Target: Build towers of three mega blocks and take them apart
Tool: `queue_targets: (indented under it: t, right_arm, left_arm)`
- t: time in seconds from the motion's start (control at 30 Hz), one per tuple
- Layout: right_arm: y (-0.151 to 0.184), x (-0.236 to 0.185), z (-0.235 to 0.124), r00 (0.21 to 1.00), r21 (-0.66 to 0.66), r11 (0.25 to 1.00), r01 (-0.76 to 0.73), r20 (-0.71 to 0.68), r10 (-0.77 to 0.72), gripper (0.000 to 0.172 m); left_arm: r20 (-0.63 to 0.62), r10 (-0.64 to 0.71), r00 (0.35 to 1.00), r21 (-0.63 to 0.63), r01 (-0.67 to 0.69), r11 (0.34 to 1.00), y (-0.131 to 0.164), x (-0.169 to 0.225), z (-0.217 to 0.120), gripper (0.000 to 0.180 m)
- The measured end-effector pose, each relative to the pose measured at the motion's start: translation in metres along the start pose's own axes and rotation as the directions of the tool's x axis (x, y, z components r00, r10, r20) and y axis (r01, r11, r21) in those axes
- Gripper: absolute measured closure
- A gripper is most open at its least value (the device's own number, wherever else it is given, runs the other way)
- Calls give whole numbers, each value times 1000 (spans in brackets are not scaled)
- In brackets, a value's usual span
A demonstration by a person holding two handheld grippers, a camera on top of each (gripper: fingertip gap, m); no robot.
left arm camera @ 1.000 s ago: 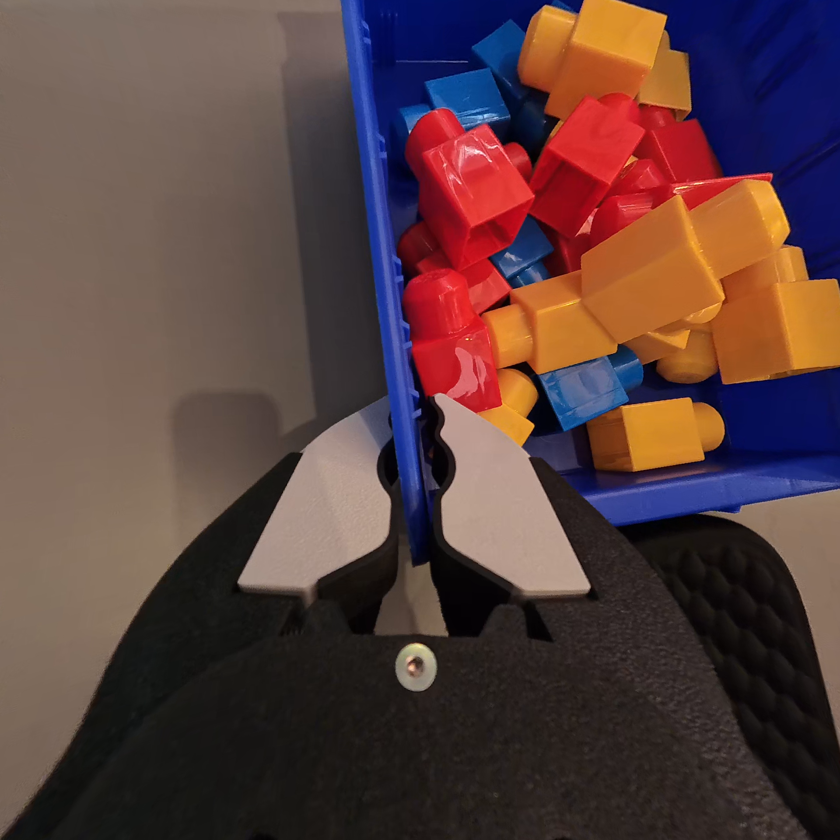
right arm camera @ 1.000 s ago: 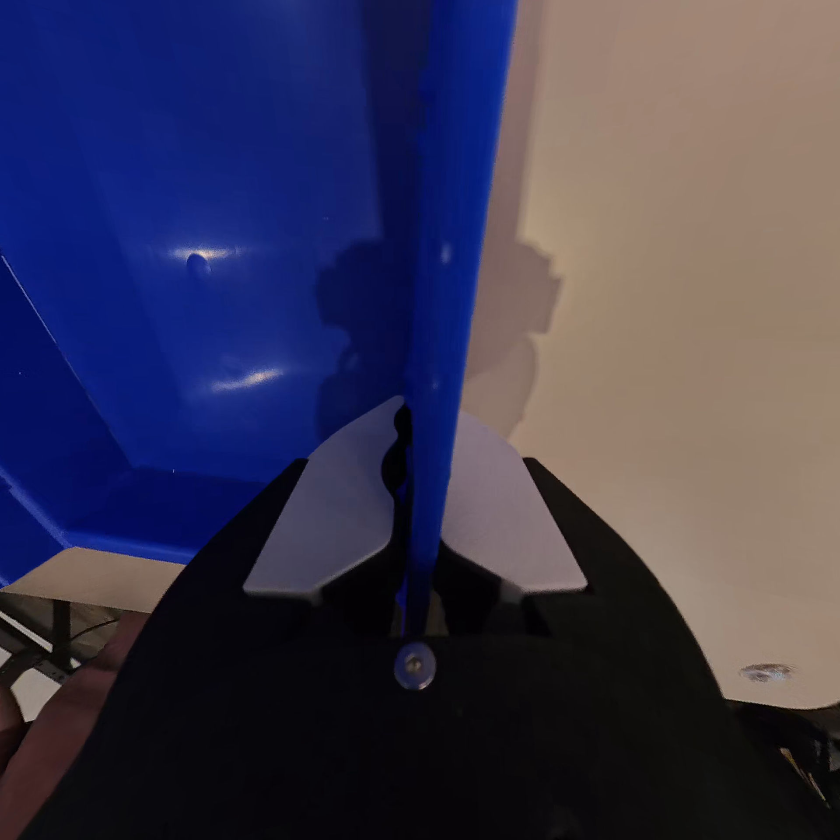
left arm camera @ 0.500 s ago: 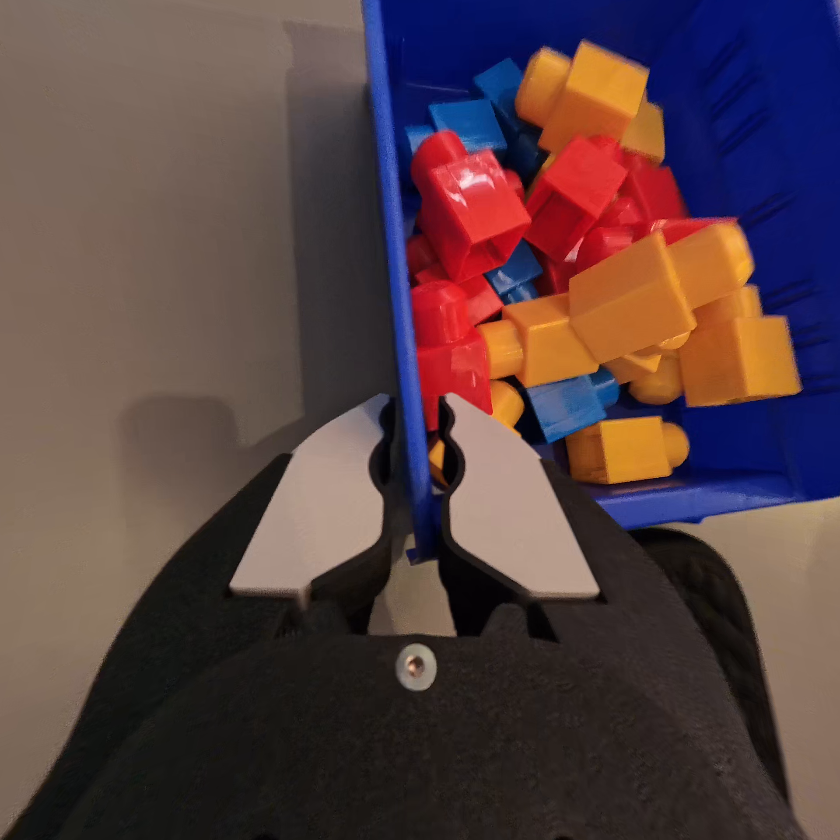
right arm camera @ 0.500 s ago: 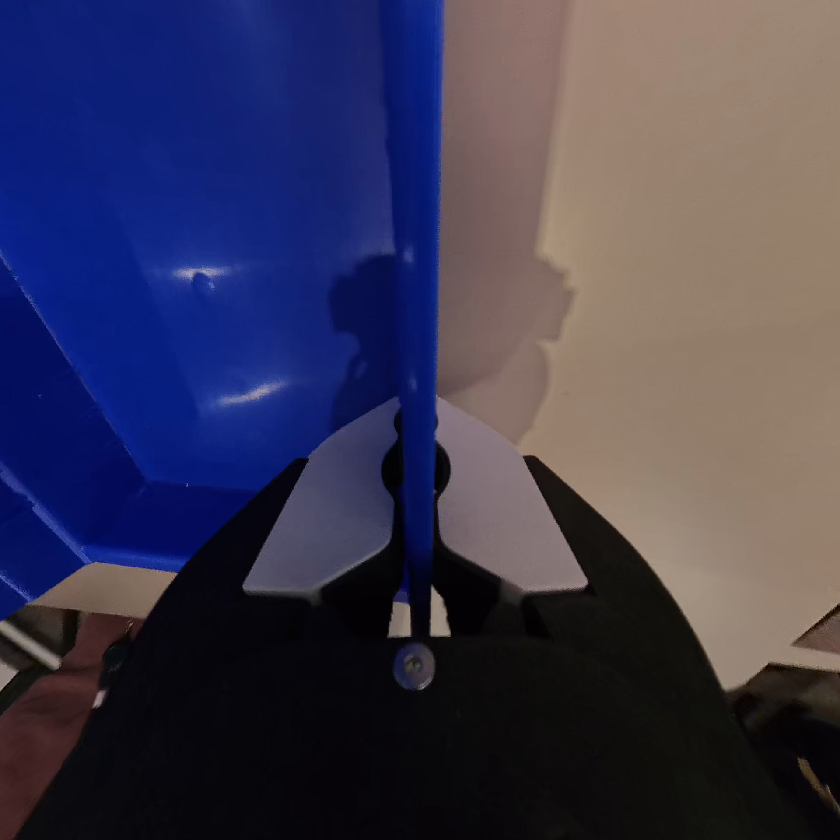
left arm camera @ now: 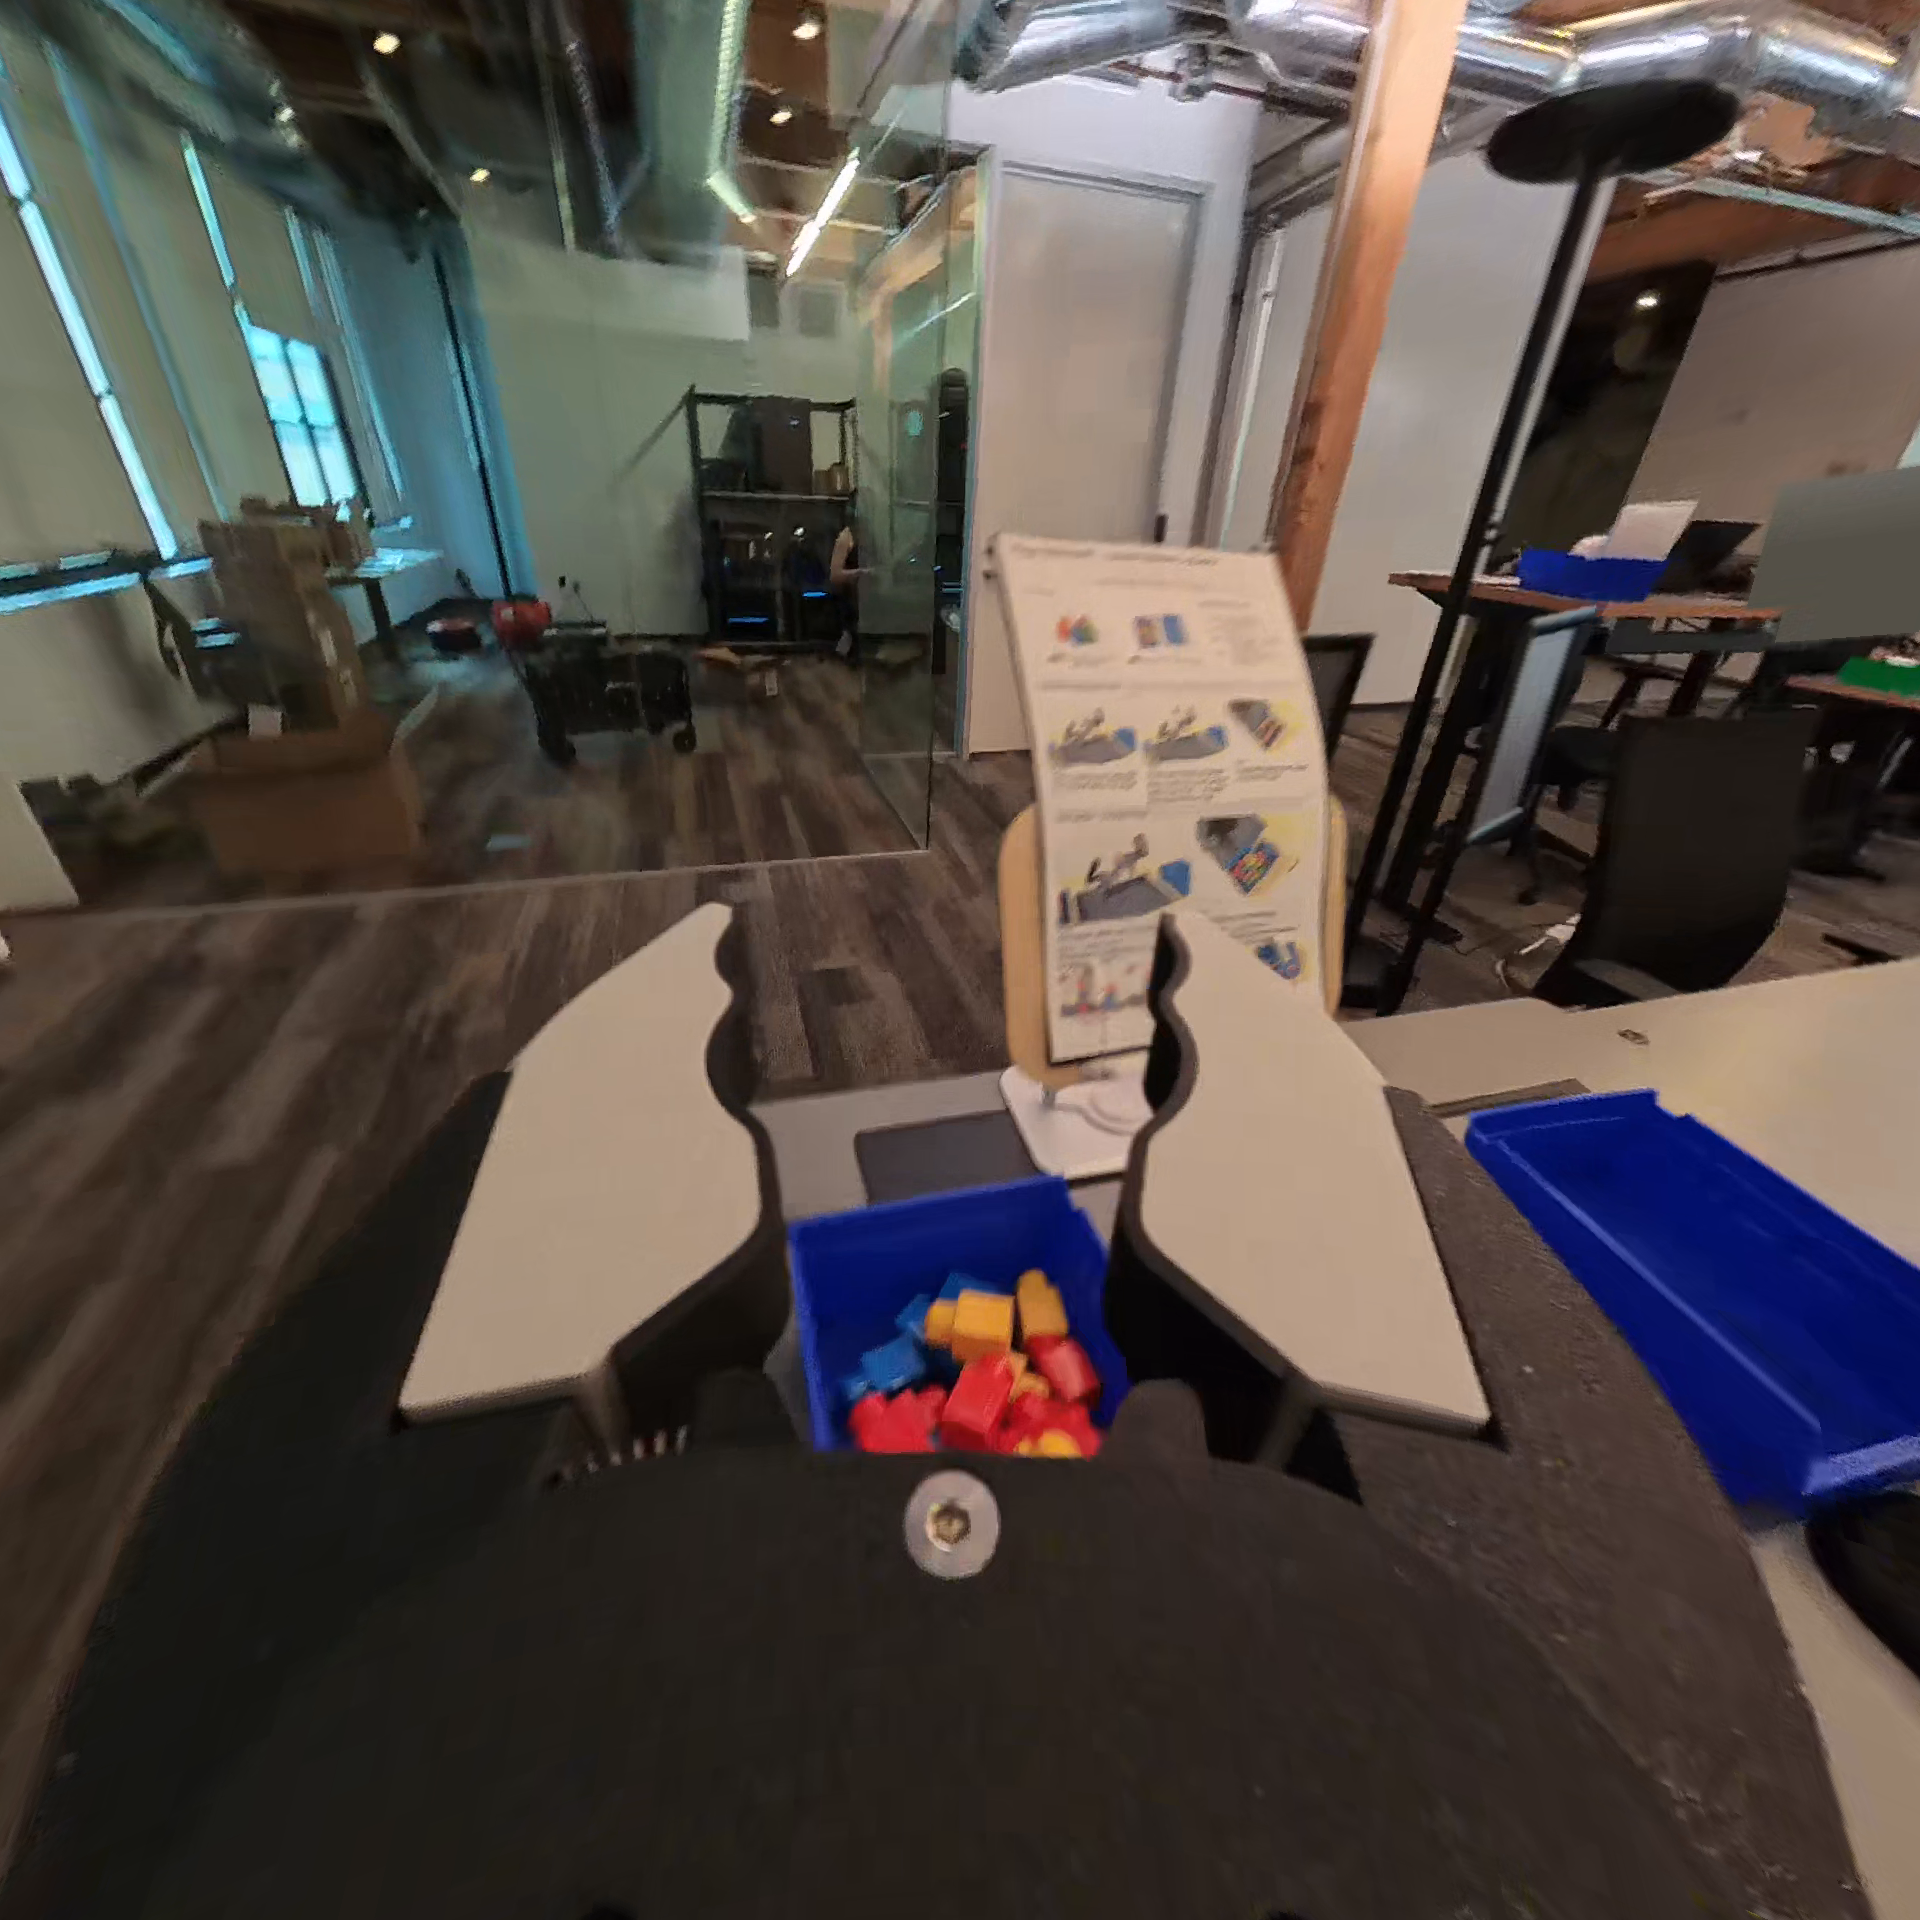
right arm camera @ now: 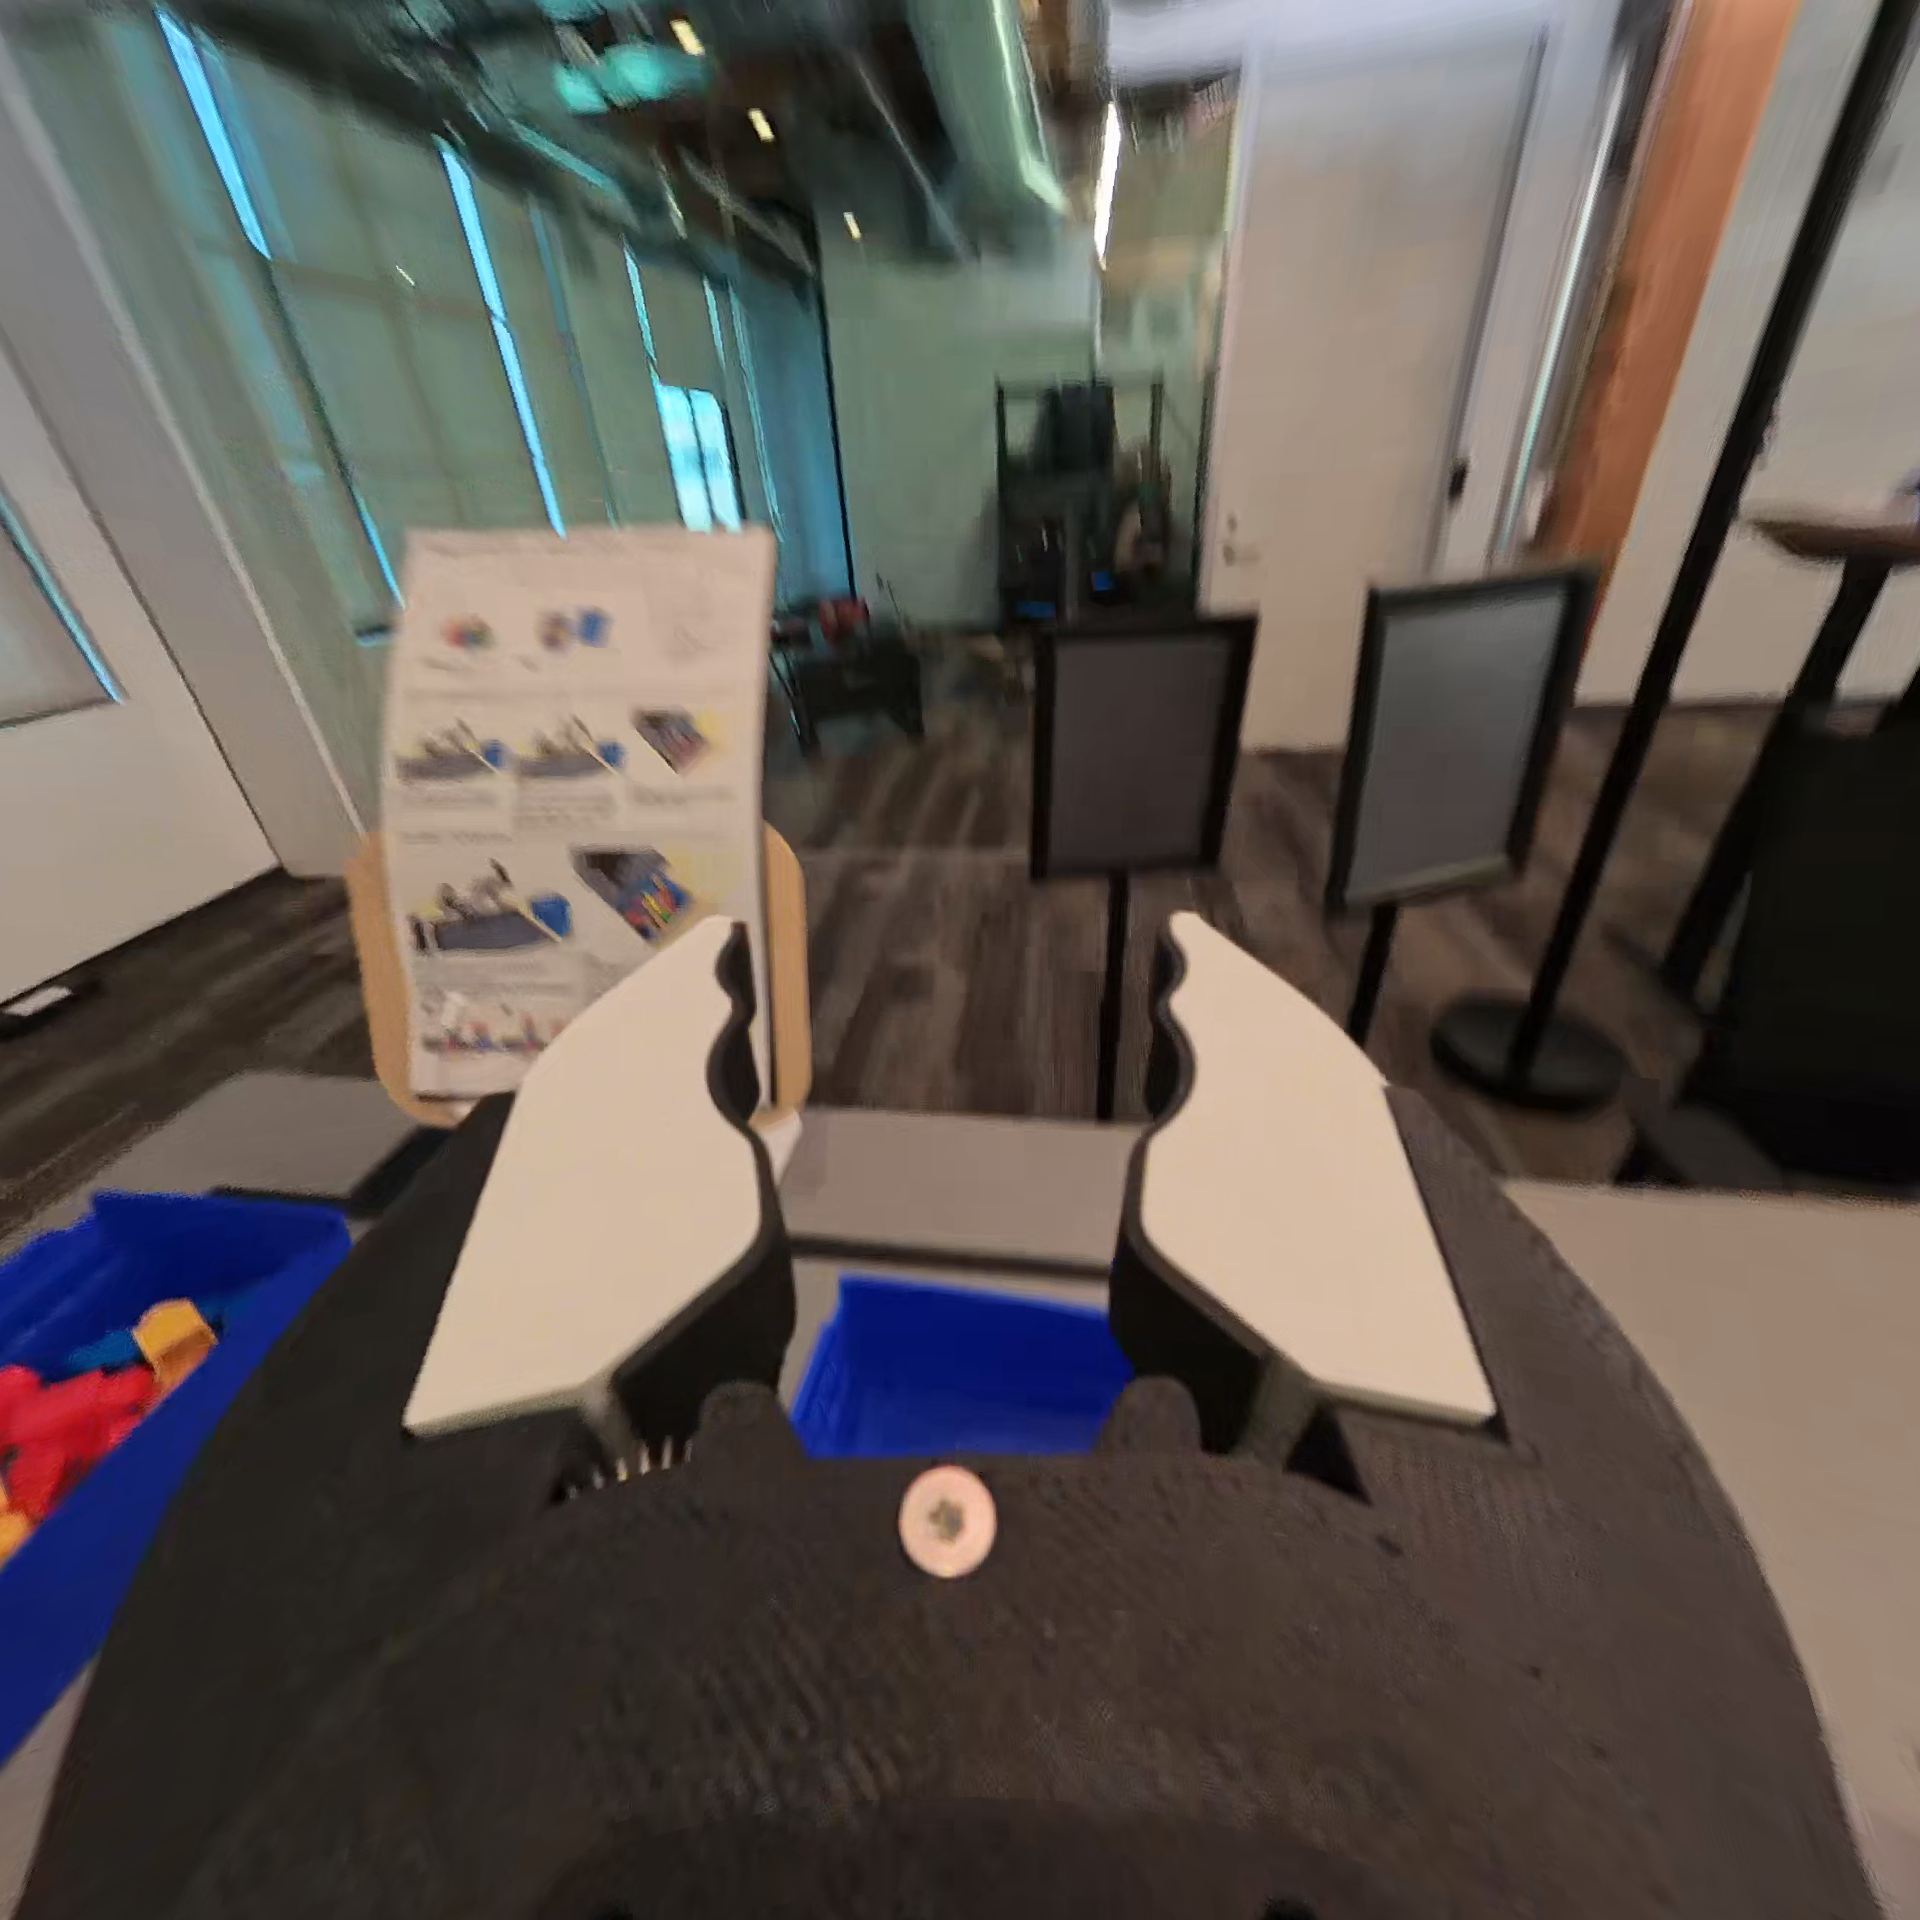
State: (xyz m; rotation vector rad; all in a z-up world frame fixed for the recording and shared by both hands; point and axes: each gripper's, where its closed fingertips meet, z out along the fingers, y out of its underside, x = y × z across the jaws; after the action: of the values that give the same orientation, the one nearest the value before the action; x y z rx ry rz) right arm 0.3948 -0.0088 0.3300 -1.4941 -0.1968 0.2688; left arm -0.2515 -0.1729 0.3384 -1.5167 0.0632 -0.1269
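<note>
My left gripper [left arm camera: 945, 920] is open and empty, raised above the table. Below and beyond it stands a blue bin [left arm camera: 831, 1278] filled with red, yellow and blue mega blocks [left arm camera: 977, 1371]. A second blue bin [left arm camera: 1714, 1299], with no blocks showing in it, lies to the right. My right gripper [right arm camera: 953, 923] is open and empty too, raised over that second bin [right arm camera: 956, 1361]. The bin with the blocks [right arm camera: 62, 1299] shows at the lower left of the right wrist view. Both views are blurred.
An instruction sheet on a wooden stand [left arm camera: 1164, 790] rises at the table's far edge; it also shows in the right wrist view [right arm camera: 582, 810]. A dark mat [left arm camera: 935, 1153] lies behind the bins. The pale table [left arm camera: 1714, 1039] stretches right. Black sign stands [right arm camera: 1143, 748] are on the floor beyond. Left tips to right tips: about 70 centimetres.
Both grippers let go of the bin walls they were shut on and opened wide. Both pulled back and tilted up, so the views now look across the room.
</note>
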Motion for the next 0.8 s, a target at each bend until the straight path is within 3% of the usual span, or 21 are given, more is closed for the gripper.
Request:
queue_targets:
  t: [0.07,0.17,0.3,0.4,0.57,0.8]
  right_arm:
    - [-31,-46,3,998,52,997,61,27,-62,95]
    - [-46,-109,15,990,29,993,118,78,-120,88]
    - [-23,-173,37,982,-57,991,123,150,-113,75]
    - [20,-191,56,985,-132,981,140,119,-124,62]
    - [133,-201,81,991,-320,939,126,80,-106,53]
    - [299,-198,81,1000,-523,852,8,13,-2,50]
  left_arm:
    - [-20,53,998,13,-53,999,-31,42,23,93]
    - [23,145,989,26,-146,989,-53,97,58,78]
    - [-11,169,985,-32,-170,985,-32,166,105,70]
    - [-72,103,992,-101,-110,989,13,205,136,64]
    - [-2,58,998,-224,-57,973,122,223,179,53]
    - [95,-22,995,-360,55,931,278,223,188,54]
